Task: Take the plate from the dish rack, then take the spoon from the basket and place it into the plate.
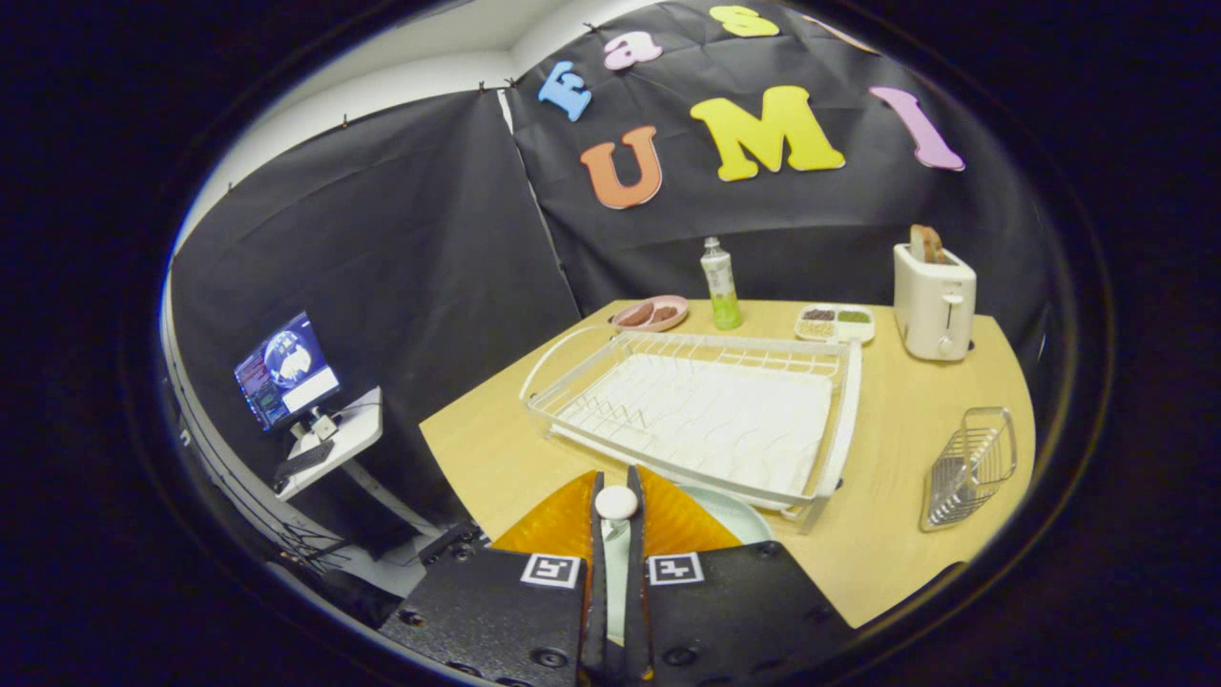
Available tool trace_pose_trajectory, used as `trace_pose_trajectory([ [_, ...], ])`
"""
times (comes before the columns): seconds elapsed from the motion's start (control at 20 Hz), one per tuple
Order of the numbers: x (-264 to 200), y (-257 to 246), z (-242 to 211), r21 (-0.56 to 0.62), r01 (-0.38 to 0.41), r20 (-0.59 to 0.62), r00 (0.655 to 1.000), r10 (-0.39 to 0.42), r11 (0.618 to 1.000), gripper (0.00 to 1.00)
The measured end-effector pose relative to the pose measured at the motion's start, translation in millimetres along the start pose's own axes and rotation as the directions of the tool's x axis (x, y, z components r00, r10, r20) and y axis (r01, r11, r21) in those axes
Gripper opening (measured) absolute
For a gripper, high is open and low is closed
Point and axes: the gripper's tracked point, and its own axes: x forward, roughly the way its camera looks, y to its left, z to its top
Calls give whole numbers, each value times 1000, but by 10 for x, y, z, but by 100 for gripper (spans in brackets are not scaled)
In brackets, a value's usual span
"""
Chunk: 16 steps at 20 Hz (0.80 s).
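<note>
Jaws narrow, nearly closed, clamped on the spoon; its pale rounded end sticks up between the fingertips, the handle runs back down the slot between them; gripper hangs over the worktop's near edge; plate, pale, lies flat on the worktop just ahead of the jaws and a little to their right, partly hidden by the fingers, touching or almost touching the near rim of the dish rack; rack holds no plate, so step one looks done; wire basket sits near the worktop's right edge, well apart from the jaws, nothing visible in it, so the spoon pickup looks done too; what is left, as I judge it: shift the spoon a bit right over the plate, lower, release; task roughly in its last stretch; whether the spoon already overlaps the plate cannot be told, fingers cover that spot; along the far edge: toaster, bottle, pink dish, divided tray; none in the way.
</note>
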Motion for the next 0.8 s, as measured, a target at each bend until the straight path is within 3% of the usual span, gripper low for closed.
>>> trace_pose_trajectory([
  [0.4,228,-16,-138,8,-12,-40,999,13,1000,19],
  [0.55,177,-226,-60,-30,77,4,997,-77,997,66],
  [0.65,136,-264,8,-35,103,35,994,-102,994,84],
  [0.8,22,-331,115,-24,150,87,985,-148,988,100],
])
